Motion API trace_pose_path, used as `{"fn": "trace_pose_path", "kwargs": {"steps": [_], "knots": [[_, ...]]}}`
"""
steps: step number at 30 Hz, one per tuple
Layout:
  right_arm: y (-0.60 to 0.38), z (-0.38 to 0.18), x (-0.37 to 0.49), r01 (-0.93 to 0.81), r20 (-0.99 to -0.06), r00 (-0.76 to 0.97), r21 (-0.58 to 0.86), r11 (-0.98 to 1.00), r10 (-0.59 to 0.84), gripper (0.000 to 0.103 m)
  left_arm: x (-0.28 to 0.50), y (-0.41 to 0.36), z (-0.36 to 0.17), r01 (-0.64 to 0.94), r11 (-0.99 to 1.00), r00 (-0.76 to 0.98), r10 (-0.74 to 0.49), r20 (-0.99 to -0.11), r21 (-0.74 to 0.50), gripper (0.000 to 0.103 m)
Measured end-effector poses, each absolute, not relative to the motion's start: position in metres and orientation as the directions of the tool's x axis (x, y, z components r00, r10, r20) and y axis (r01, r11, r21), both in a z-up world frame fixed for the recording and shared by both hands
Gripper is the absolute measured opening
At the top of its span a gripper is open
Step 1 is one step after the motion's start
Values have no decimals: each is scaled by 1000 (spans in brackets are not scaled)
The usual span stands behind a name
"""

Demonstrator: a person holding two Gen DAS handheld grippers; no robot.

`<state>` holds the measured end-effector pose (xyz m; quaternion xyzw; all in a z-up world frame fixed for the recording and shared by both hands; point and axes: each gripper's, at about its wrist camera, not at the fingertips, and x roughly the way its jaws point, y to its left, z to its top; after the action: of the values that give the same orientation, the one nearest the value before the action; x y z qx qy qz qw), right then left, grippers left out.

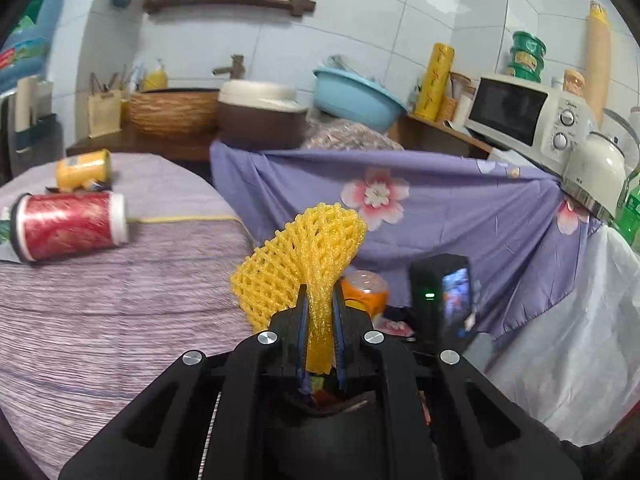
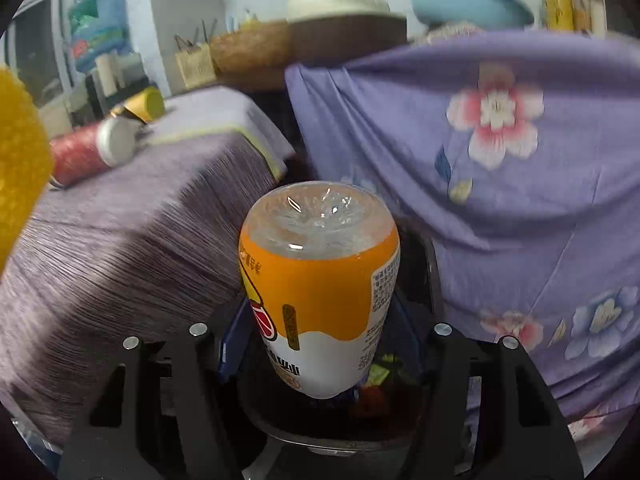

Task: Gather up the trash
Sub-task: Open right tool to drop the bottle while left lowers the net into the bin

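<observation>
Left gripper (image 1: 320, 300): jaws drawn narrow, pinching a yellow foam net sleeve (image 1: 304, 256) whose mesh fans out above the fingertips. Right gripper (image 2: 320, 320): jaws spread around an orange-and-white plastic bottle (image 2: 320, 280), clear base pointing away from the camera; blue pads sit at both sides of its body.

Below the bottle: a dark bin (image 2: 360, 412) holding wrappers, its rim just visible between the fingers.

Left of both grippers: table under a purple striped cloth (image 1: 120, 300), carrying a red canister (image 1: 68, 226) lying on its side and a yellow cup (image 1: 84, 168) tipped behind it, the two close together.

Ahead: purple floral sheet (image 1: 460, 220) draped over a counter, directly beyond the held items. On the counter: brown pot with cream lid (image 1: 260, 120), blue basin (image 1: 356, 98), woven basket (image 1: 172, 110), microwave (image 1: 524, 114), white kettle (image 1: 596, 172).
</observation>
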<state>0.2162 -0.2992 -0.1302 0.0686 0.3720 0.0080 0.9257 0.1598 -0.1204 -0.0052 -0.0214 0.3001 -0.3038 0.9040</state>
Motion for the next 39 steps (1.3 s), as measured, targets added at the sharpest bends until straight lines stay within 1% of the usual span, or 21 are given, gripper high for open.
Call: {"fn": "trace_pose_path", "kwargs": {"steps": [2,7,11,15,20,24,28,32,38,39], "knots": [[-303,-155,225,51,-722,688,149,988,74,62,161,-130,-15,543,809,617,-567,-546,-226,11],[-306,-202,238,65,-775,626,159,985,84,62,164,-138,-39,538,809,581,-559,-592,-236,11],[-306,-226,249,81,-804,589,160,984,82,63,165,-140,-46,534,812,571,-552,-608,-236,11],[-306,-234,256,91,-817,573,141,986,64,63,168,-145,-51,534,813,563,-545,-621,-230,11],[-312,-221,250,106,-804,594,122,987,35,63,171,-155,-58,555,806,550,-543,-635,-208,11],[-325,-193,231,134,-765,644,103,986,-8,63,177,-172,-69,578,790,510,-545,-665,-205,11],[-345,-161,208,181,-722,690,98,979,-55,69,185,-192,-86,601,771,462,-548,-697,-208,11],[-366,-134,185,225,-682,725,97,970,-100,71,195,-214,-106,617,764,428,-526,-735,-187,11],[-385,-123,165,275,-663,735,94,957,-146,75,212,-243,-131,632,757,382,-488,-785,-164,11],[-387,-124,164,282,-665,732,96,955,-149,75,214,-246,-133,634,758,384,-483,-787,-155,13]]}}
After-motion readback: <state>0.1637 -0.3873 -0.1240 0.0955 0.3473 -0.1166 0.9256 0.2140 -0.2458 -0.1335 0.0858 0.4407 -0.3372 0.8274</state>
